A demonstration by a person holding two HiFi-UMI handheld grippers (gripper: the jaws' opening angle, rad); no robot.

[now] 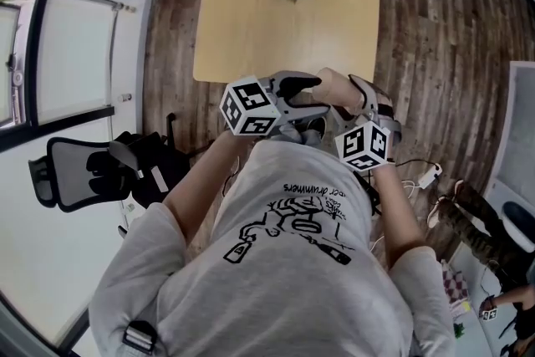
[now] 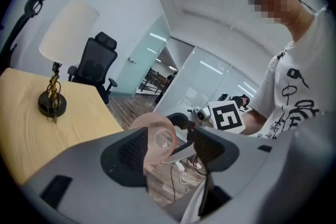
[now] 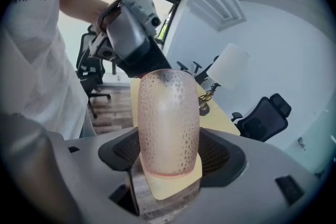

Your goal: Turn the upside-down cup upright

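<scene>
Near the table, by my chest, the head view hardly shows the cup.

Left gripper view: my left hand-held gripper is open round its far end.

Right gripper view: my right hand-held gripper squeezes it. It points long-ways at the left one. No writing on it.

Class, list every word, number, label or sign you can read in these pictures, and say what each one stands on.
T-shirt: one line of lettering next to a black drawing, upside down in the head view, too small and blurred to read.
Marker cubes: black-and-white square patterns only, no letters or digits.
Cup: no print.
</scene>
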